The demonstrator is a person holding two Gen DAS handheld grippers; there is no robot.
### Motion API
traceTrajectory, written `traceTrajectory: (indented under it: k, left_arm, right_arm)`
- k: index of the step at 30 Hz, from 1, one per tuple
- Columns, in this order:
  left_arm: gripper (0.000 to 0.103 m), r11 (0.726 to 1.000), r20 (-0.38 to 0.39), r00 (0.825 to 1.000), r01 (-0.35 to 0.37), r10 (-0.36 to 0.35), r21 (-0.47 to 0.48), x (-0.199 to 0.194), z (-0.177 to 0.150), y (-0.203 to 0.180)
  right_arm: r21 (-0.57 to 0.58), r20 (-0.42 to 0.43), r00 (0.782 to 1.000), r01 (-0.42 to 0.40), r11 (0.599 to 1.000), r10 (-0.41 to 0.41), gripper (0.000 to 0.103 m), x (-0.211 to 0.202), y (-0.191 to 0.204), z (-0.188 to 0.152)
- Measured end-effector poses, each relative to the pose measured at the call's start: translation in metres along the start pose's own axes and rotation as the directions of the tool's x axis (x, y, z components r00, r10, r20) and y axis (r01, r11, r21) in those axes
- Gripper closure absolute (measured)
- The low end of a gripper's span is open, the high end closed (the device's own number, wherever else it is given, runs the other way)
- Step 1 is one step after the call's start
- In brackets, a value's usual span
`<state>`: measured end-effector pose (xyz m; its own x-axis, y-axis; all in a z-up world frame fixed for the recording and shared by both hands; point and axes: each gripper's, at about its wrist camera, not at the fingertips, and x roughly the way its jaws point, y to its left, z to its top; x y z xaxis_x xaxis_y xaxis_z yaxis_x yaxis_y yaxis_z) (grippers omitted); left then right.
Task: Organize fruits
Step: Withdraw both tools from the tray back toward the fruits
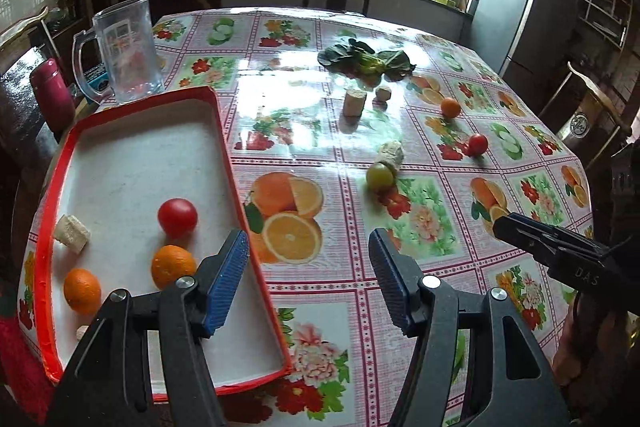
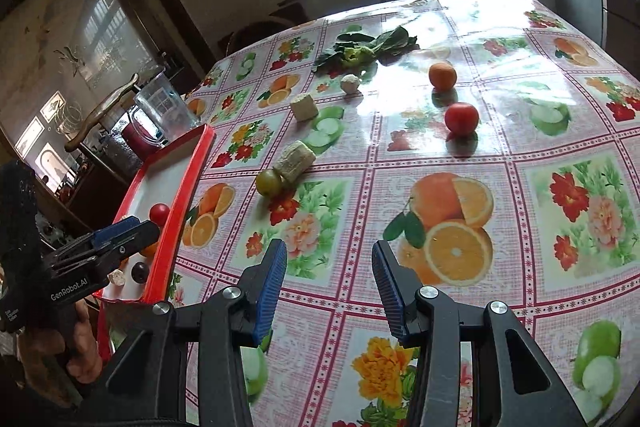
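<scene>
Hovering over the near edge of the table [image 2: 520,27], both grippers stand with jaws apart and nothing between the pads. Left gripper [image 1: 308,279]: its left finger hangs over the near right corner of the red-rimmed tray [image 1: 224,131], its right finger over bare floral tablecloth [image 1: 360,291]. Inside the tray, just beyond and left of that left finger, lie two oranges: one orange [image 1: 173,265] almost at the fingertip, a second orange [image 1: 82,290] further left near the tray wall. A red tomato [image 1: 177,218] sits behind the nearer orange, and a pale corn chunk [image 1: 72,238] lies against the left wall. Right gripper [image 2: 329,267]: empty, over printed cloth only, no fruit within its span; in the left wrist view it shows as a dark tip [image 1: 520,231] at the right. A hand [image 2: 80,343] grips the left tool's handle. Further out, on the cloth and well apart from both grippers: a green fruit [image 2: 269,181] touching a pale cob piece [image 2: 297,157]. Beyond these, a loose red tomato [image 2: 461,119] and a loose orange [image 2: 442,75], neither in the tray. Two more pale chunks, one [image 2: 304,108] square-cut, one [image 2: 350,83] smaller, lie before a bunch of leafy greens [image 2: 360,49]. A clear plastic jug [image 1: 124,51] stands just behind the tray's far end.
</scene>
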<state>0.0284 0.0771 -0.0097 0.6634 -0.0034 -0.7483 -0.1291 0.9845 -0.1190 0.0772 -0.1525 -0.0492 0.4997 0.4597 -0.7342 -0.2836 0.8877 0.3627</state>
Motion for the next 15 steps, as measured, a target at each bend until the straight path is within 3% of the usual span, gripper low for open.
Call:
traceTrajectory:
  k: [15]
  left_arm:
    - [0.041,0.997,-0.062,0.997,0.058,-0.055,0.047,0.036,0.005,-0.035]
  right_arm:
    - [0.04,0.008,0.996,0.092,0.995,-0.093,0.056,0.007,-0.04,0.015]
